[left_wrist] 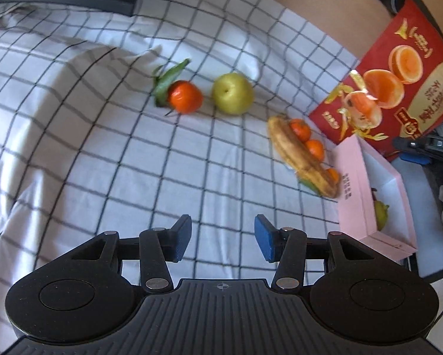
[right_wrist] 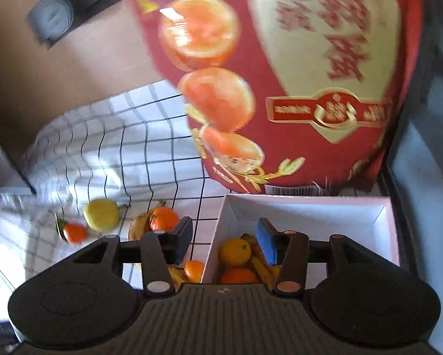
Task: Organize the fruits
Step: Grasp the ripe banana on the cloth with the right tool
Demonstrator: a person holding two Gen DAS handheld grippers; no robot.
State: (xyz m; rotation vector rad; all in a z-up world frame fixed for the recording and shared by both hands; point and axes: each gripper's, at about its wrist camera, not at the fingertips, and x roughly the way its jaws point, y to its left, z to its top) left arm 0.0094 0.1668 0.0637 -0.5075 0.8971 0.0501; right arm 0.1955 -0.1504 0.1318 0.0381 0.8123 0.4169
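Pear [left_wrist: 380,214] half-hidden inside pink box [left_wrist: 351,183].

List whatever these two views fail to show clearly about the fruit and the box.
- Pink box contents: left wrist view, its near wall hides all but one yellow-green fruit.
- Fruit in the box: right wrist view, right gripper body covers the lower pieces; count unclear.
- Tangerines behind the banana: partly hidden.
- Red carton lettering: motion-blurred.

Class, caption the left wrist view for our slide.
Open tongs above checked cloth; tangerine, pear, banana beside pink box.
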